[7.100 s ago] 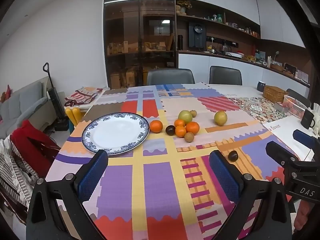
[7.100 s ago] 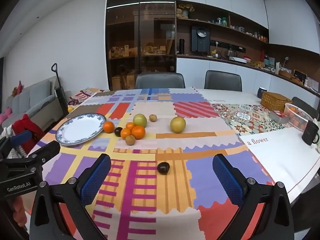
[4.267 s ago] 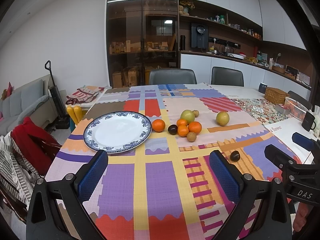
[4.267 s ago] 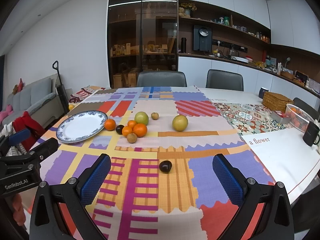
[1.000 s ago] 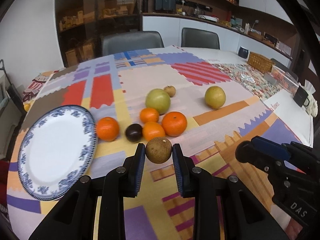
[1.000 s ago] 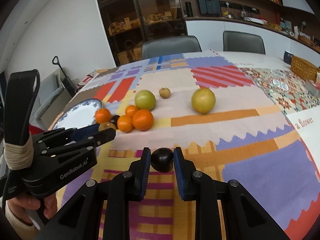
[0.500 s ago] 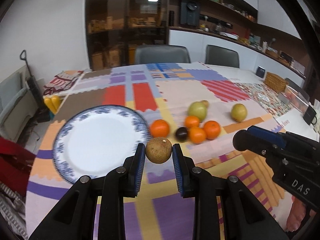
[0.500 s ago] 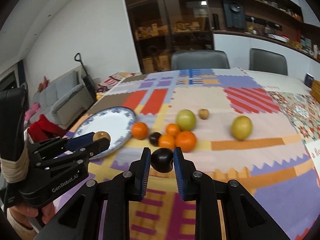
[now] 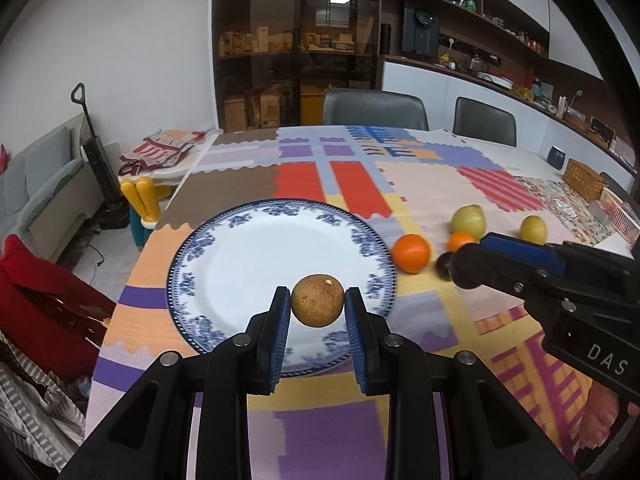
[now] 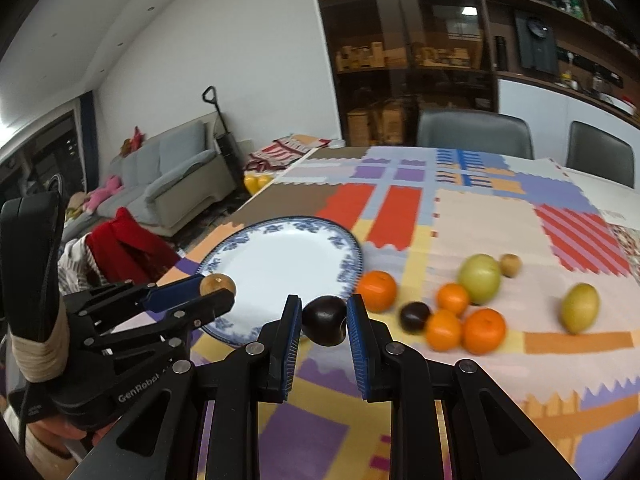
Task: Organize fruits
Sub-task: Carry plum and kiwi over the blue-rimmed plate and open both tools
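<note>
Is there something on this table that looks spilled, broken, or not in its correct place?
Nothing is spilled or broken. The plate holds no fruit; oranges and other fruit lie loose on the tablecloth beside it. Each gripper carries one fruit: left a brown fruit, right a dark fruit.

Even, bright indoor light from ceiling fixtures; soft, faint shadows. Strong fisheye bending with black vignette at the corners. Right wrist view: motion blur smears the orange and green round fruits. White glazed plate with blue floral rim shows mild sheen.
</note>
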`<state>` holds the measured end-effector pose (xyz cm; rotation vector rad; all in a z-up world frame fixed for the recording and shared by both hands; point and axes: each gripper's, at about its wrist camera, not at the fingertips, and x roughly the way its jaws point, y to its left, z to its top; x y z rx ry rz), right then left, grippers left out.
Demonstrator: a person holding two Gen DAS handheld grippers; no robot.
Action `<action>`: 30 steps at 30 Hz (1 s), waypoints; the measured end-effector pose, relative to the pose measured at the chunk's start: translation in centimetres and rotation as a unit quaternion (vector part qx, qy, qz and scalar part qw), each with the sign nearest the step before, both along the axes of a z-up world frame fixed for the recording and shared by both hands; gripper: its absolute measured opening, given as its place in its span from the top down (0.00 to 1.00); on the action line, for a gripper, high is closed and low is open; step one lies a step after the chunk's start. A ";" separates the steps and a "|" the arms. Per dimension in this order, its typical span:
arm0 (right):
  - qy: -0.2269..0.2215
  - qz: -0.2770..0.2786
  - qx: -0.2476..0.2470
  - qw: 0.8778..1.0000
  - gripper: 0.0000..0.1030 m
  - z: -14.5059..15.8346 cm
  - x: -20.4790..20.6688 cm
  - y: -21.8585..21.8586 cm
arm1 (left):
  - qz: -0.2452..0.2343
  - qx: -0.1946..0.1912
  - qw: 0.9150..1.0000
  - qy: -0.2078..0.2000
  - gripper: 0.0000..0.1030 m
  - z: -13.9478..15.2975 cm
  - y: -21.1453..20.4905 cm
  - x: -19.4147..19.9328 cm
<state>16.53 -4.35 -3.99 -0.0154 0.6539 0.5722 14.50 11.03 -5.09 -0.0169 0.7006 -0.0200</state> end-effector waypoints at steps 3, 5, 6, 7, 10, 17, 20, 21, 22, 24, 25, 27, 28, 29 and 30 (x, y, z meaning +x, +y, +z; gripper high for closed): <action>0.004 0.013 -0.003 1.000 0.76 -0.4 1.1 1.2 | 0.003 0.003 1.000 0.006 0.73 -0.7 0.9 0.8; 0.009 0.021 -0.010 1.000 0.76 -0.9 1.9 2.3 | 0.004 0.002 1.000 0.013 0.73 -1.2 1.5 1.4; 0.012 0.026 -0.011 1.000 0.76 -1.1 2.3 2.7 | 0.005 0.002 1.000 0.018 0.73 -1.5 1.8 1.7; 0.014 0.030 -0.018 0.999 0.76 -1.5 2.8 3.2 | 0.008 0.003 1.000 0.021 0.73 -1.7 2.1 2.1; 0.023 0.038 -0.034 0.998 0.76 -2.6 4.3 4.6 | 0.014 0.007 0.999 0.033 0.73 -2.6 2.8 2.9; 0.049 0.051 -0.049 0.996 0.76 -4.9 6.3 6.5 | 0.017 0.005 0.998 0.052 0.73 -4.0 4.0 4.2; 0.052 0.053 -0.049 0.996 0.76 -5.4 6.6 6.8 | 0.017 0.005 0.998 0.056 0.73 -4.2 4.1 4.3; 0.051 0.054 -0.050 0.996 0.76 -5.4 6.6 6.9 | 0.017 0.004 0.998 0.058 0.73 -4.3 4.1 4.3; 0.051 0.054 -0.051 0.996 0.76 -5.5 6.7 6.9 | 0.016 0.004 0.998 0.059 0.73 -4.4 4.2 4.3; 0.052 0.055 -0.048 0.996 0.76 -5.4 6.8 6.9 | 0.018 0.004 0.998 0.060 0.70 -4.3 4.1 4.4; 0.051 0.054 -0.047 0.996 0.76 -5.3 6.9 6.8 | 0.019 0.005 0.998 0.059 0.67 -4.2 4.1 4.3; 0.051 0.049 -0.043 0.997 0.76 -5.1 6.9 6.7 | 0.023 0.008 0.998 0.051 0.60 -3.7 4.1 4.0; 0.048 0.048 -0.038 0.997 0.76 -4.9 6.6 6.4 | 0.025 0.011 0.999 0.047 0.60 -3.4 4.0 3.8; 0.045 0.046 -0.037 0.997 0.76 -4.7 6.5 6.3 | 0.026 0.013 0.999 0.043 0.58 -3.1 3.8 3.6; 0.042 0.044 -0.035 0.998 0.75 -4.4 6.3 6.1 | 0.025 0.013 0.999 0.041 0.55 -2.9 3.8 3.4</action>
